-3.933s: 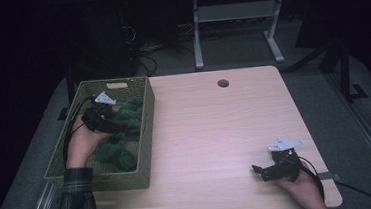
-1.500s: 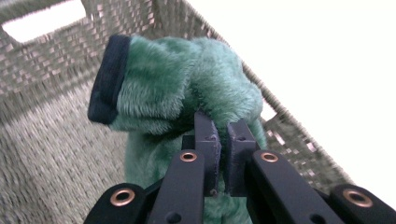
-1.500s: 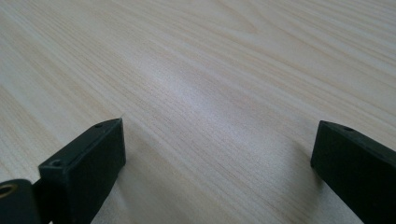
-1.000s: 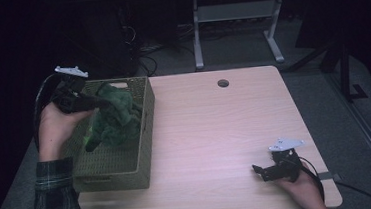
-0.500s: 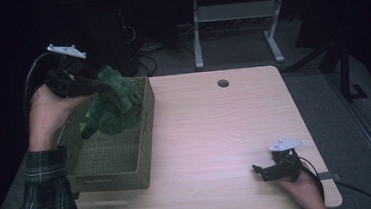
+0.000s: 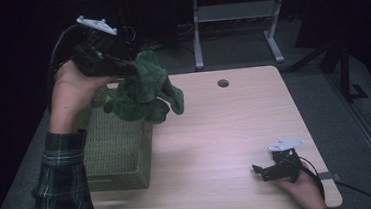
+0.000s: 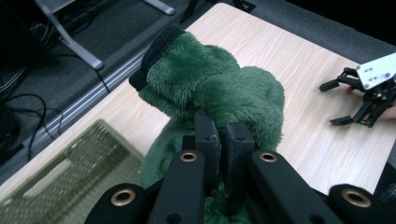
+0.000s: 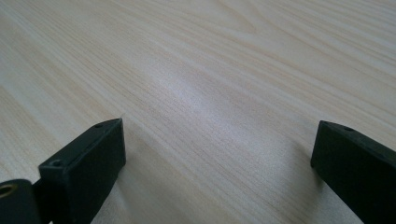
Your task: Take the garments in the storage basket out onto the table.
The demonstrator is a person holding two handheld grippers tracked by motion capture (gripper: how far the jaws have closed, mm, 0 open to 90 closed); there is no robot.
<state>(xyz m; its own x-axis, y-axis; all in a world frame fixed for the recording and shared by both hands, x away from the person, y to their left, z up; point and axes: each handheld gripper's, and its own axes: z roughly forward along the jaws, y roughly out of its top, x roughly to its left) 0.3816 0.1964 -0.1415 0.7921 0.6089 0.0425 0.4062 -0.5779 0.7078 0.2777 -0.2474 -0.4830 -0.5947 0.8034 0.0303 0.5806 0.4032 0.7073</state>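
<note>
**Left gripper pinching green cloth, right gripper spread**

Left gripper (image 6: 129, 68) jaws clamped on green fleece cloth (image 6: 145, 92), held in the air above the basket (image 6: 119, 150) and table (image 6: 235, 130) edge. Right gripper (image 6: 261, 169) rests on table, jaws wide apart, nothing between them.

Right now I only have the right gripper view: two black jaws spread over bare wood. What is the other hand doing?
Observer: The left gripper holds a green plush garment in the air, above the woven basket.
Operator: Is the grip firm?
Observer: In the left gripper view its jaws pinch the fabric, nearly closed.
Operator: And where is my gripper?
Observer: The right gripper rests near the table's front right corner, open, with nothing between its jaws.
</note>
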